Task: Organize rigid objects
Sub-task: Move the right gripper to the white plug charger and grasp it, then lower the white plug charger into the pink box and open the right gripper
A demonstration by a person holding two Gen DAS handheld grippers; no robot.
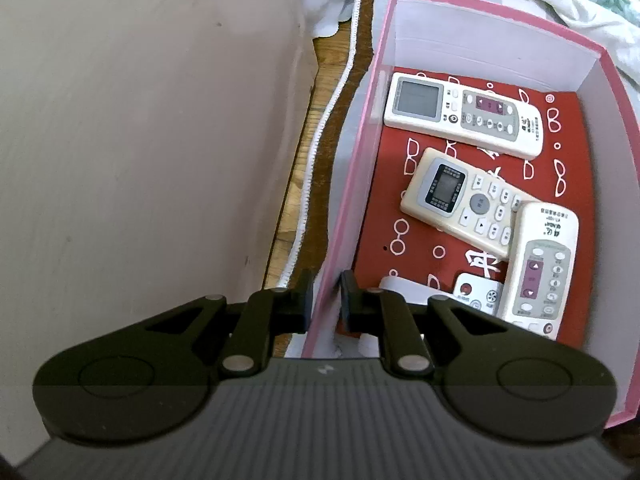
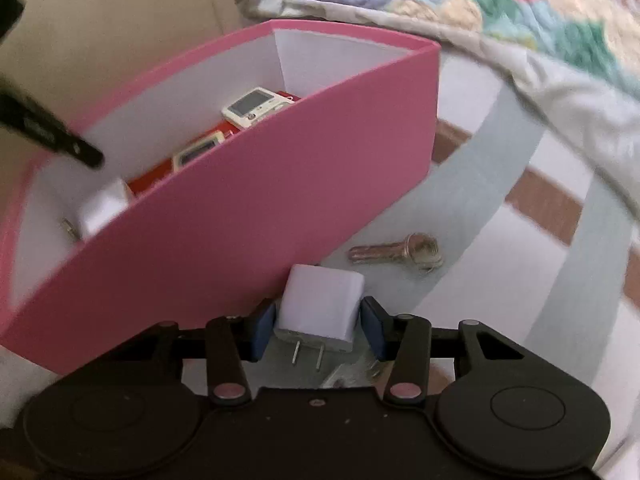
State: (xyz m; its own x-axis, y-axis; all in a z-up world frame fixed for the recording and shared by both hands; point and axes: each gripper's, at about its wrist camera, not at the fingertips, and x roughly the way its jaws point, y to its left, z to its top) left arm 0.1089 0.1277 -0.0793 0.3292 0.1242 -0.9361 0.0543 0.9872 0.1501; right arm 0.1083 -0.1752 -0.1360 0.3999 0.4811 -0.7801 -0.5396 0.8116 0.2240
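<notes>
White charger plug (image 2: 320, 304) lies on the striped bedding (image 2: 500, 248), between the right claw's (image 2: 318, 328) blue pads, which are apart and not yet pressing it. Key (image 2: 396, 254) lies just beyond. Left claw (image 1: 325, 300) grasps the pink box's (image 1: 348, 208) wall; remotes (image 1: 464, 114) lie inside.

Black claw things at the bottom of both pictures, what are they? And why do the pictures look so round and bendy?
They are pinching tools, one in each of a person's hands. Each carries a small wide-eyed camera that looks along its two fingers, and that bends the picture. The left camera's picture shows the left gripper pinching the wall of a pink box with remote controls inside. The right camera's picture shows the right gripper with a white charger between its fingers; I cannot tell if it is squeezing it yet. A key lies nearby on the striped bedding, outside the box.
</notes>
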